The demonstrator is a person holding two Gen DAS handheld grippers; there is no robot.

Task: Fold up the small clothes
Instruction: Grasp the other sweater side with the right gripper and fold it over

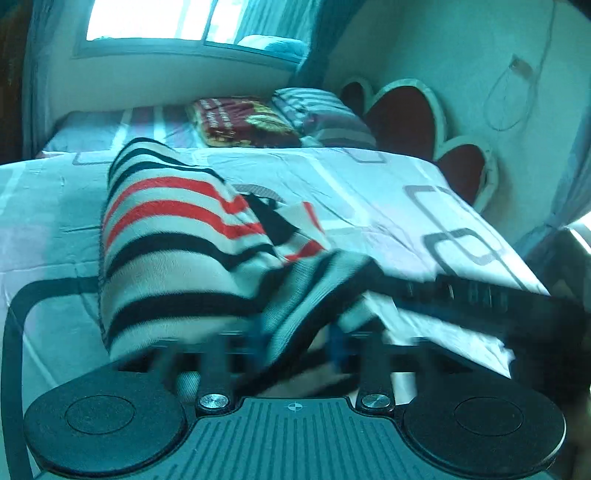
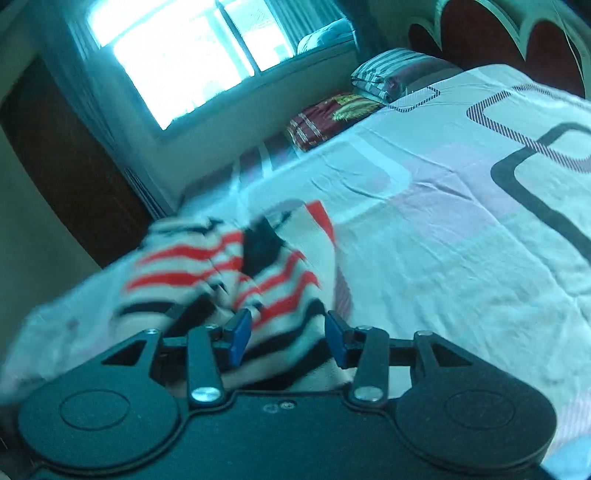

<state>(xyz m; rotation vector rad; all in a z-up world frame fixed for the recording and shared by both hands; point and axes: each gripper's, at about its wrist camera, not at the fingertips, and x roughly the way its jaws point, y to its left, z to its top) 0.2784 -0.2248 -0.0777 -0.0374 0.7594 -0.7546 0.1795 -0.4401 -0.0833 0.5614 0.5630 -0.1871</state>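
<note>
A small knitted garment (image 1: 177, 236) with white, black and red stripes lies bunched on the bed sheet (image 1: 369, 192). In the left wrist view it drapes over my left gripper (image 1: 295, 347), whose fingers are blurred and mostly hidden under the cloth. The other gripper's dark body (image 1: 480, 295) reaches in from the right at the garment's edge. In the right wrist view the garment (image 2: 221, 273) lies just ahead of my right gripper (image 2: 288, 339). Its blue pads (image 2: 238, 339) stand apart with a fold of cloth between them.
The bed has a white sheet (image 2: 461, 229) with grey and lilac squares. Striped pillows (image 1: 321, 110) and a red patterned blanket (image 1: 240, 122) lie at the far end under a window (image 1: 177, 22). A red scalloped headboard (image 1: 406, 114) stands at the right.
</note>
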